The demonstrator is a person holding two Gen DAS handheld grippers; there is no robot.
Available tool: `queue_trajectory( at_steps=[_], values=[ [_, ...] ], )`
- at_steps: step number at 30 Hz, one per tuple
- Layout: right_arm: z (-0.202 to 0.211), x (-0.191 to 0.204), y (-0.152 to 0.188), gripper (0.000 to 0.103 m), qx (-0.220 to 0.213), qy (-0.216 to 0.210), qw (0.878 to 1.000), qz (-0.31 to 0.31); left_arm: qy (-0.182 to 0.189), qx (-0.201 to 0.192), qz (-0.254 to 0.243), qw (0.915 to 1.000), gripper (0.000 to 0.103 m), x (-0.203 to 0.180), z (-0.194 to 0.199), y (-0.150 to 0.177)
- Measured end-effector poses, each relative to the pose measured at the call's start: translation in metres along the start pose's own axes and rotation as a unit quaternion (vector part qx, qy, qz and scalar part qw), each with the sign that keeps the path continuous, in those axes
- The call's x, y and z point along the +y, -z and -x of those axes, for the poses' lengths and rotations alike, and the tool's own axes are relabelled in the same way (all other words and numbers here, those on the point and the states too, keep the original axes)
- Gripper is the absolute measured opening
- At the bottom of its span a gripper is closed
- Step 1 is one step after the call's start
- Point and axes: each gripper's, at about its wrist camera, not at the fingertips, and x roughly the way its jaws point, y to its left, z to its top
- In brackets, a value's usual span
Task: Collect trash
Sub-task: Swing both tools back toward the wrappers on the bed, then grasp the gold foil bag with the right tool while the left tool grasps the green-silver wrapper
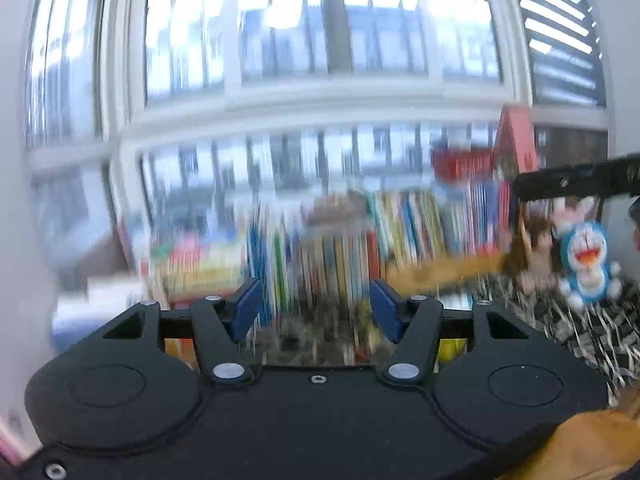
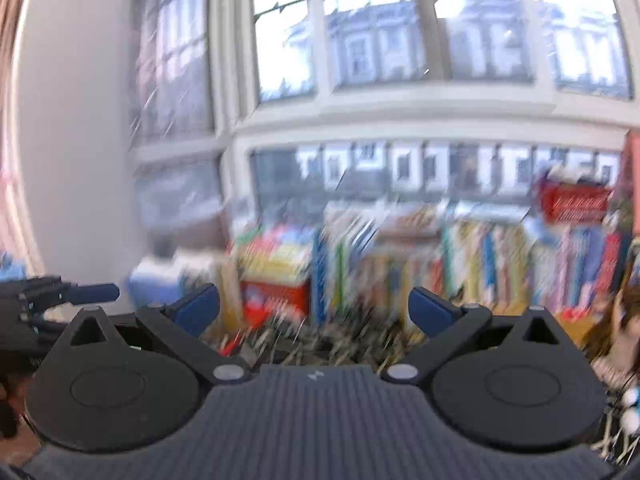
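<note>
No trash shows in either view, and both pictures are smeared by motion. My left gripper (image 1: 316, 308) is held up and points almost level at a row of books. Its blue pads (image 1: 248, 304) stand apart with nothing between them. My right gripper (image 2: 316, 308) faces the same shelf with its blue pads (image 2: 432, 308) spread wide and empty. In the right wrist view, a blue fingertip of the left gripper (image 2: 94, 293) pokes in from the left edge. A black bar of the other tool (image 1: 576, 180) crosses the right side of the left wrist view.
A shelf of colourful books (image 1: 360, 236) runs below a big white-framed window (image 1: 320, 96). A blue cat plush (image 1: 586, 260) and a doll (image 1: 536, 248) sit at the right on black-and-white patterned cloth (image 1: 580, 324). An orange sleeve (image 1: 592, 444) is at the bottom right.
</note>
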Motion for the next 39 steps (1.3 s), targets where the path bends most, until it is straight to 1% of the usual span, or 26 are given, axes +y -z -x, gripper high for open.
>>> queue_trajectory(
  at_steps=[2,4,5,6,7,8,9,10,12,14,16,17,18,20,23,26,27,28,30,32,33,35,37,39],
  values=[
    [0.002,-0.018,-0.013,0.103,-0.022,0.018,1.000,0.000,-0.009,-0.014,-0.004,0.9999,0.060,-0.011,-0.023,-0.018],
    [-0.002,-0.035,-0.010,0.103,-0.028,0.052,0.998,0.014,-0.007,-0.015,0.005,0.9999,0.063,-0.025,-0.054,-0.023],
    [-0.009,-0.044,-0.004,0.103,-0.024,0.070,0.997,0.018,-0.006,-0.009,0.014,0.9998,0.068,-0.030,-0.069,-0.022],
    [-0.021,-0.056,0.007,0.103,-0.009,0.080,0.997,0.021,-0.001,0.000,0.028,0.9996,0.076,-0.036,-0.090,-0.017],
    [-0.029,-0.066,0.018,0.103,0.008,0.079,0.997,0.020,0.006,0.009,0.042,0.9991,0.080,-0.042,-0.110,-0.009],
    [-0.044,-0.079,0.036,0.103,0.037,0.076,0.996,0.008,0.012,0.020,0.055,0.9982,0.084,-0.045,-0.129,0.004],
    [-0.059,-0.090,0.054,0.103,0.066,0.074,0.995,-0.009,0.015,0.038,0.068,0.9969,0.084,-0.049,-0.149,0.020],
    [-0.071,-0.100,0.071,0.103,0.089,0.074,0.993,-0.028,0.018,0.067,0.082,0.9942,0.084,-0.052,-0.177,0.040],
    [-0.100,-0.124,0.112,0.103,0.139,0.085,0.984,-0.077,0.026,0.106,0.104,0.9886,0.081,-0.058,-0.218,0.068],
    [-0.122,-0.137,0.148,0.103,0.152,0.094,0.978,-0.103,0.039,0.126,0.125,0.9834,0.080,-0.065,-0.250,0.095],
    [-0.141,-0.151,0.176,0.103,0.146,0.115,0.976,-0.111,0.058,0.139,0.136,0.9793,0.080,-0.074,-0.281,0.115],
    [-0.151,-0.156,0.186,0.103,0.142,0.122,0.977,-0.105,0.067,0.147,0.134,0.9777,0.080,-0.079,-0.294,0.124],
    [-0.163,-0.163,0.194,0.103,0.146,0.120,0.977,-0.097,0.075,0.158,0.130,0.9760,0.080,-0.084,-0.307,0.132],
    [-0.189,-0.176,0.206,0.103,0.167,0.110,0.977,-0.071,0.093,0.172,0.108,0.9747,0.080,-0.099,-0.336,0.145],
    [-0.223,-0.199,0.227,0.103,0.188,0.132,0.971,-0.068,0.109,0.181,0.063,0.9754,0.080,-0.123,-0.382,0.150],
    [-0.264,-0.225,0.247,0.103,0.208,0.155,0.962,-0.088,0.090,0.179,-0.010,0.9796,0.077,-0.152,-0.426,0.158],
    [-0.271,-0.231,0.252,0.103,0.213,0.161,0.959,-0.090,0.090,0.180,-0.030,0.9791,0.075,-0.160,-0.439,0.161],
    [-0.280,-0.238,0.257,0.103,0.216,0.168,0.957,-0.092,0.094,0.181,-0.050,0.9777,0.074,-0.166,-0.452,0.166],
    [-0.295,-0.248,0.266,0.102,0.220,0.174,0.955,-0.096,0.113,0.193,-0.086,0.9708,0.069,-0.177,-0.472,0.174],
    [-0.307,-0.259,0.272,0.097,0.227,0.174,0.952,-0.108,0.125,0.209,-0.112,0.9632,0.065,-0.183,-0.488,0.184],
    [-0.312,-0.264,0.276,0.096,0.231,0.172,0.950,-0.118,0.131,0.219,-0.121,0.9594,0.060,-0.184,-0.494,0.187],
    [-0.318,-0.271,0.282,0.093,0.237,0.168,0.947,-0.134,0.139,0.231,-0.128,0.9545,0.055,-0.184,-0.506,0.195],
    [-0.320,-0.270,0.285,0.091,0.238,0.168,0.946,-0.138,0.140,0.233,-0.125,0.9540,0.054,-0.182,-0.515,0.199],
    [-0.322,-0.269,0.289,0.091,0.240,0.168,0.946,-0.138,0.142,0.241,-0.132,0.9510,0.054,-0.183,-0.526,0.205]
  ],
)
